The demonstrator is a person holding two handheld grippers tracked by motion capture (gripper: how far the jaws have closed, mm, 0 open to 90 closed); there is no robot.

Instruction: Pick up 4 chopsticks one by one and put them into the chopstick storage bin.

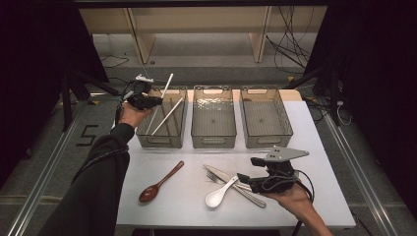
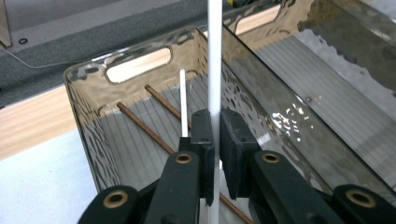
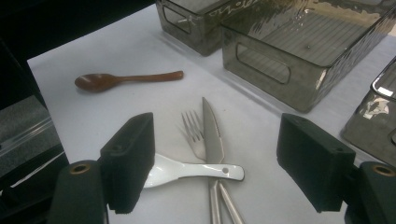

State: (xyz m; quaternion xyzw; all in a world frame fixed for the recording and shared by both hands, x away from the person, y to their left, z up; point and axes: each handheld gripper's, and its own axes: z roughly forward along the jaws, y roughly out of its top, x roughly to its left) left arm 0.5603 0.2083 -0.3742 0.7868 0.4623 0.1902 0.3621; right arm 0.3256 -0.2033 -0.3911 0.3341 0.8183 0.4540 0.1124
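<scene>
My left gripper (image 1: pixel 147 102) is at the far left, over the left corner of the left clear bin (image 1: pixel 161 140). It is shut on a white chopstick (image 1: pixel 168 82) that slants up and away; in the left gripper view the stick (image 2: pixel 215 65) runs straight up between the closed pads (image 2: pixel 203 130). A second white chopstick (image 1: pixel 167 116) leans in that bin, over two brown chopsticks (image 2: pixel 142 127). My right gripper (image 1: pixel 248 171) hovers open near the table's front right, above a white spoon (image 3: pixel 187 170), a fork (image 3: pixel 192 130) and a knife (image 3: pixel 212 133) that lie crossed.
A brown wooden spoon (image 1: pixel 160 184) lies at the front left of the white table (image 1: pixel 187 209). The middle bin (image 1: pixel 213 142) and the right bin (image 1: pixel 268 141) stand in a row beside the left one. Beyond the table are dark floor and cables.
</scene>
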